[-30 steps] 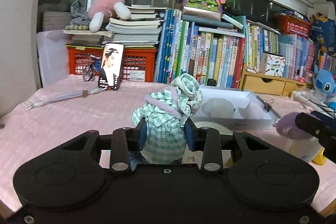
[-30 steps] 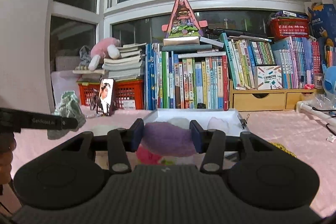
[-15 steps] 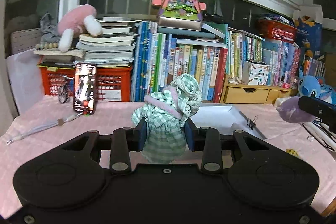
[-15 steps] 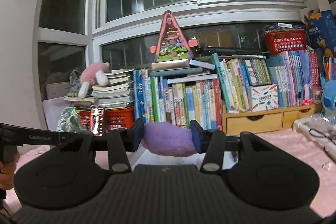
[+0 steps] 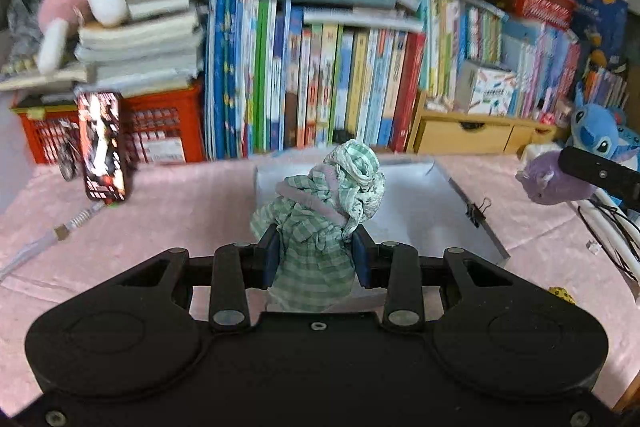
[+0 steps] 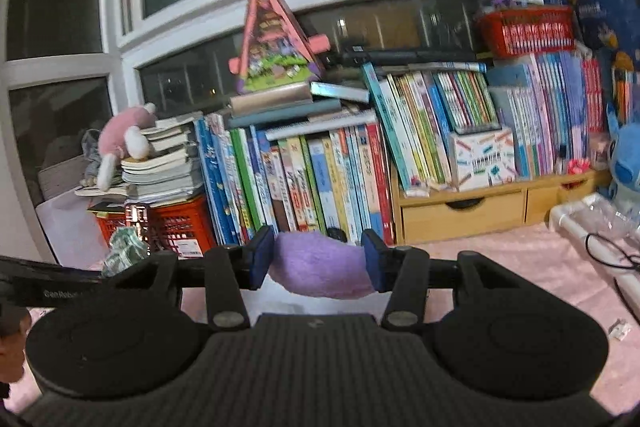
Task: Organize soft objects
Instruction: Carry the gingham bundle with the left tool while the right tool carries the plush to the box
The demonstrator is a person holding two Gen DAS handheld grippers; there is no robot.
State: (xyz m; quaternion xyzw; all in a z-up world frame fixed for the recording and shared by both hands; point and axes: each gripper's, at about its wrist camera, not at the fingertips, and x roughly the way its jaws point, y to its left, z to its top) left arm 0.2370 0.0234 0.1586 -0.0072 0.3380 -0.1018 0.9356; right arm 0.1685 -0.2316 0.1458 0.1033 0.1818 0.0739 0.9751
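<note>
My left gripper [image 5: 316,259] is shut on a green checked cloth doll [image 5: 324,211] and holds it above the near end of a white box [image 5: 444,211] on the pink tablecloth. My right gripper [image 6: 316,263] is shut on a purple plush toy [image 6: 320,269], held up in the air. In the left wrist view the purple plush [image 5: 548,179] shows at the right, beside the box. In the right wrist view the green doll [image 6: 124,251] shows at the far left behind the left gripper's arm.
A row of books [image 5: 320,75] lines the back, with a red crate [image 5: 160,131], a phone [image 5: 102,147] on a stand, wooden drawers [image 5: 464,137] and a blue plush [image 5: 600,131]. A binder clip [image 5: 480,211] sits on the box rim. Cables [image 6: 608,259] lie at the right.
Both grippers rose with their toys, then my left gripper tilted down toward the white box. The purple plush lifted clear of the box. The views are blurred by motion.
</note>
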